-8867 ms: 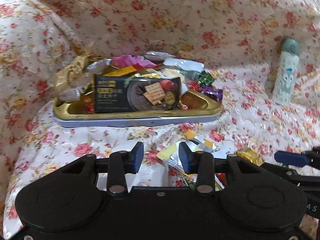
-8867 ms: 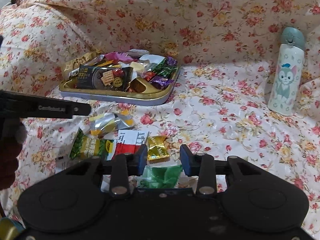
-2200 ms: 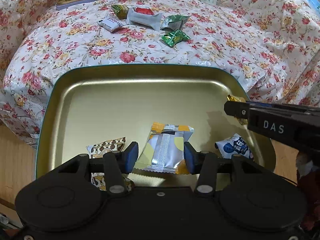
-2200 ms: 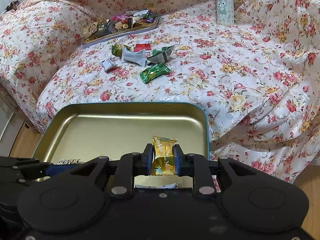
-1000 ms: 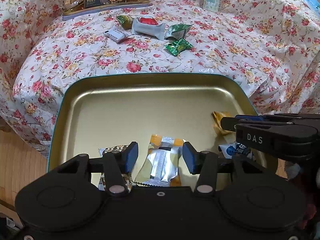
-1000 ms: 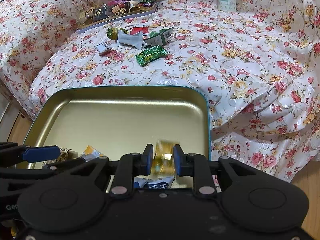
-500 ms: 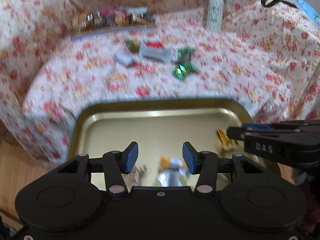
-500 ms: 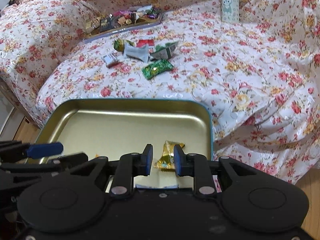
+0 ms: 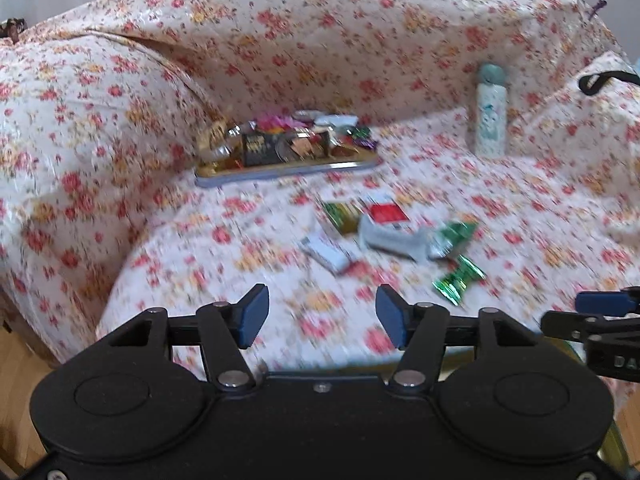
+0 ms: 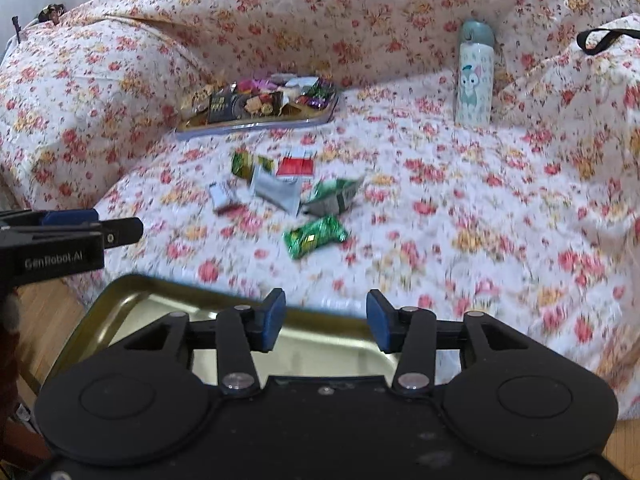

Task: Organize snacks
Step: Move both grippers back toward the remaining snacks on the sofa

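Note:
Both grippers are open and empty. My left gripper points at the flowered sofa seat, short of a loose cluster of snacks: a green candy, a grey packet, a red packet and a small white bar. My right gripper hovers over the far rim of the gold tin tray in front of the sofa. The same green candy and grey packet lie beyond it. The tray's contents are hidden behind the gripper body.
A second gold tray piled with snacks sits at the back of the seat, also in the right wrist view. A pale cat-print bottle stands at the back right. A black strap lies on the right armrest. Wooden floor shows below.
Both grippers have lifted away from the near tray and now face the sofa. The right gripper let go of the gold candy into the tray and opened wider. The left gripper also opened wider.

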Tool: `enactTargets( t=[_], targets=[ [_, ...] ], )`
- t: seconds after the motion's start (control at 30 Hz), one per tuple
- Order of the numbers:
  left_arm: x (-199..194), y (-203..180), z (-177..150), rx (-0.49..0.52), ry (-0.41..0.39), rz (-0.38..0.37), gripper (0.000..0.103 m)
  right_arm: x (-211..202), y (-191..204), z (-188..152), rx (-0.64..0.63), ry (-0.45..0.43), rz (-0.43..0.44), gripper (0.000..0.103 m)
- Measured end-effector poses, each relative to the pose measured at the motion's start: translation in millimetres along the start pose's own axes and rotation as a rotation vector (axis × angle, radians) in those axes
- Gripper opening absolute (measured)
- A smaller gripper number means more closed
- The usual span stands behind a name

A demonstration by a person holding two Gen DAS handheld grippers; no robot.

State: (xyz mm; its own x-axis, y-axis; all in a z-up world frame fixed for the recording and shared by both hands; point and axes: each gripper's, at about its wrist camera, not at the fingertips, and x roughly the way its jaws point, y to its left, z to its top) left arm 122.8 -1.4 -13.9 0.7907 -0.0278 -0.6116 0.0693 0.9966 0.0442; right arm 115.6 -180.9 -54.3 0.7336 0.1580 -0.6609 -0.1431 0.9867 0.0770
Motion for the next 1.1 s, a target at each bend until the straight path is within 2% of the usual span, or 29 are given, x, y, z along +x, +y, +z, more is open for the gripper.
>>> enactTargets(
  t=[0.2, 0.37, 0.8, 1.1],
  targets=[
    [26.3, 1.9, 9.7, 0.081, -0.018, 0.032, 0.066, 26.3, -8.8, 23.6, -0.016, -0.007, -0.02, 0.055],
    [53.9, 1.2, 10.3, 0.109, 0.024, 0.017, 0.066, 51.7, -13.9, 38.6, -0.038, -0.015, -0.049, 0.062],
    [101.0, 2.4, 14.9, 0.055, 0.115, -0.057, 0.066, 94.8, -13.9, 57.1, -0.053, 0.012, -0.039, 0.064],
    [131.2, 7.5, 12.1, 0.038, 0.174, -0.06, 0.066, 116.1, -25.4, 56.0, -0.009, 0.062, -0.031, 0.064]
  ],
)
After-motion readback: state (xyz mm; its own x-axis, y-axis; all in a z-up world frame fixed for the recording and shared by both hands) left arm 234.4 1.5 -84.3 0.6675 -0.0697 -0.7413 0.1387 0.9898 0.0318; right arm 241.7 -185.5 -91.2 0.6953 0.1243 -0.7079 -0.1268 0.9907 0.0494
